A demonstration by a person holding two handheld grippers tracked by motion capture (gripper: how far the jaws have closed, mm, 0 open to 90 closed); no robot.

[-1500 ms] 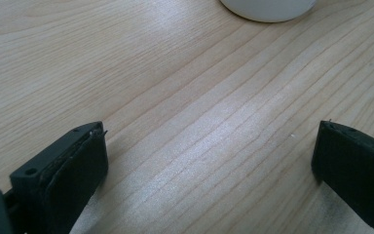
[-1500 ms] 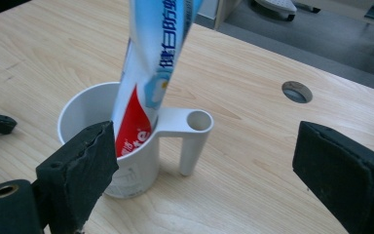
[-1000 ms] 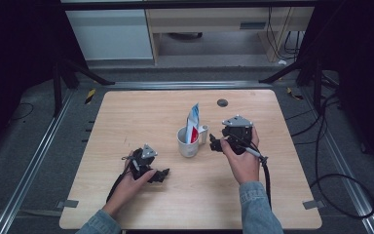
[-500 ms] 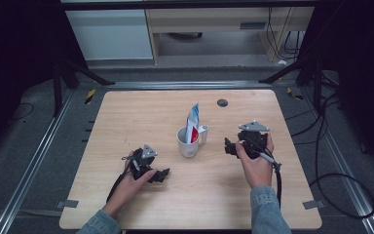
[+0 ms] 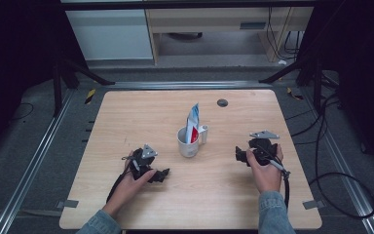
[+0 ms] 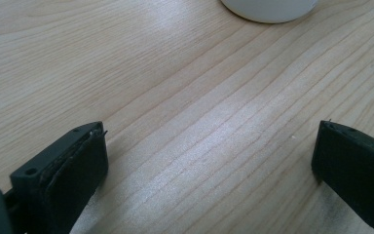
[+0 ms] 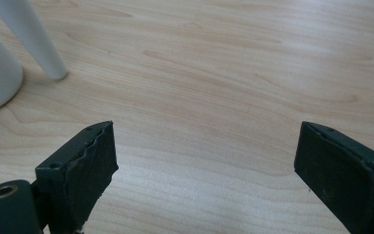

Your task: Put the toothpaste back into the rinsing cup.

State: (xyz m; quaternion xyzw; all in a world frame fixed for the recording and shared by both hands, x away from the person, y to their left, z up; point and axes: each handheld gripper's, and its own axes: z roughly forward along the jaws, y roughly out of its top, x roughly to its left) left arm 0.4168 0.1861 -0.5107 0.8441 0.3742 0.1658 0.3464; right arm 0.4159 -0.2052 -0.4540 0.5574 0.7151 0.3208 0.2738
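Now both tongs rest wide open and empty on the counter, left tongs near-left and right tongs right of the white mug holding a tube.

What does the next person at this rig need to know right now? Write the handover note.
Left gripper: open, holding nothing, low over the table, left of the mug.
Right gripper: open, holding nothing, right of the mug and apart from it.
The white mug stands upright mid-table, its handle toward the right gripper. The toothpaste tube stands in it, tip up.
Done: tube is in the mug. Nothing obvious left.
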